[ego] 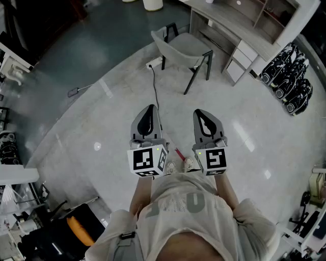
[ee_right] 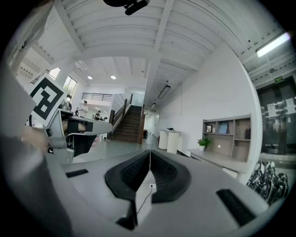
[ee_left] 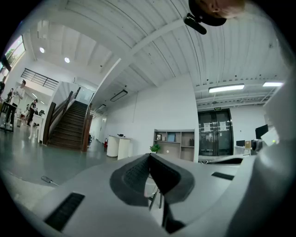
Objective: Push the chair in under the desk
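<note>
A grey chair (ego: 181, 48) with black legs stands on the pale floor, pulled out from the white desk (ego: 239, 26) at the top right. Its seat faces away from me. My left gripper (ego: 150, 108) and right gripper (ego: 201, 112) are held side by side in front of my chest, well short of the chair and touching nothing. Both are shut, with nothing between the pads. In the left gripper view the shut jaws (ee_left: 149, 155) point toward the chair legs (ee_left: 158, 198), seen low in the gap. In the right gripper view the shut jaws (ee_right: 150, 152) point at the floor ahead.
A black cable (ego: 154, 81) runs from a power strip (ego: 154, 63) beside the chair toward my feet. A white drawer unit (ego: 239, 60) stands under the desk. Rows of shoes (ego: 288, 77) lie at the right. A white bin (ego: 152, 4) is far back, and a staircase (ee_left: 69, 126) farther off.
</note>
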